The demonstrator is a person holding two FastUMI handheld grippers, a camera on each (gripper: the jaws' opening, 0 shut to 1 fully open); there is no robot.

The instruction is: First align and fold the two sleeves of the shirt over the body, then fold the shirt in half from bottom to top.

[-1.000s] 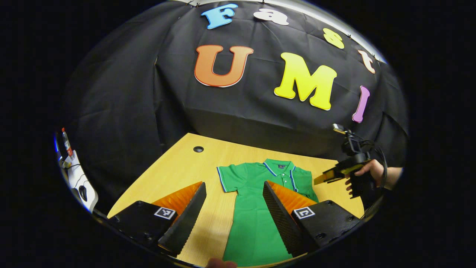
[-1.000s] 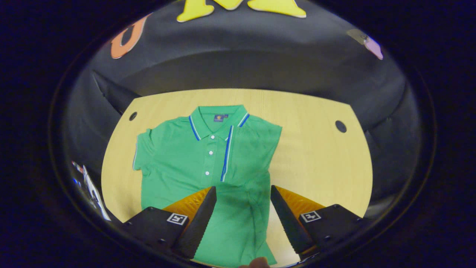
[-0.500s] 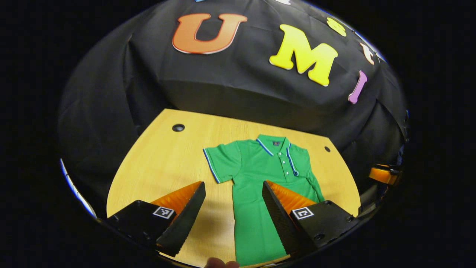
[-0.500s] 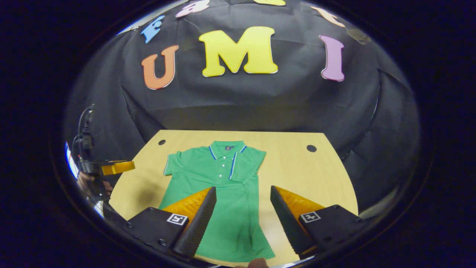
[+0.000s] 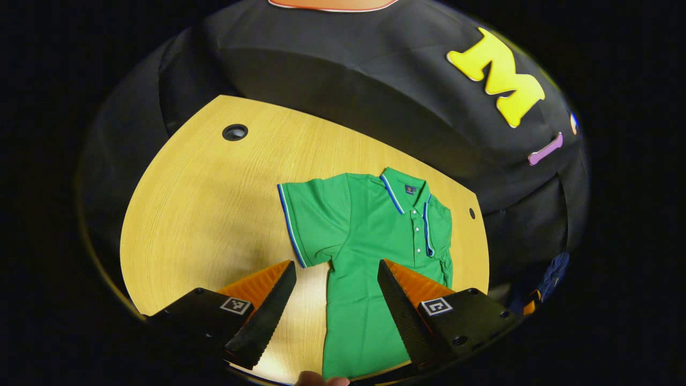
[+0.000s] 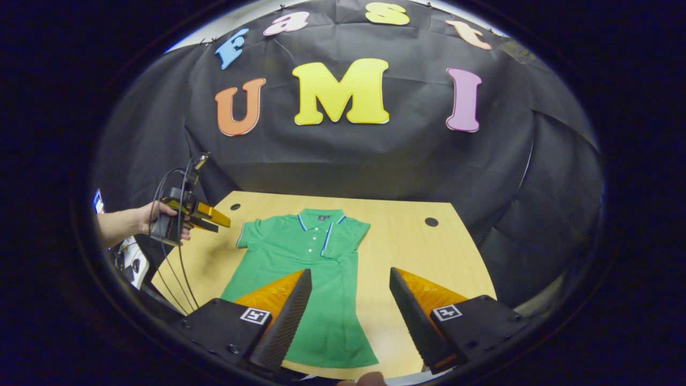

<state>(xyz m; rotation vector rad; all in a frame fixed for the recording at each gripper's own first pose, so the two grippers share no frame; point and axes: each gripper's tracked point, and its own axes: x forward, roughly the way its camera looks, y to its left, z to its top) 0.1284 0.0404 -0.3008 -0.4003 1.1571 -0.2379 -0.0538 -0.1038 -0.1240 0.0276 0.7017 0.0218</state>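
Observation:
A green polo shirt (image 5: pixel 375 241) with blue-trimmed collar lies flat on the wooden table (image 5: pixel 203 203), collar toward the wall. Its one sleeve (image 5: pixel 305 225) is spread out to the side; the other side is folded in over the body (image 6: pixel 345 238). My left gripper (image 5: pixel 335 305) is open above the table, over the spread sleeve's lower edge, holding nothing. In the right gripper view the shirt (image 6: pixel 305 268) lies ahead, and my right gripper (image 6: pixel 348 311) is open above its hem, empty. A hand holds the left gripper (image 6: pixel 206 217) over the table's left edge, beside the spread sleeve (image 6: pixel 247 236).
The table (image 6: pixel 429 252) has round cable holes near its far corners (image 5: pixel 235 132) (image 6: pixel 431 221). Black cloth walls close in behind and at both sides. Cables hang from the left gripper, and a white object (image 6: pixel 128 262) stands beyond the table's left edge.
The left gripper has tilted down and come in toward the spread sleeve. The right gripper has drawn back and up from the shirt. Both stay open.

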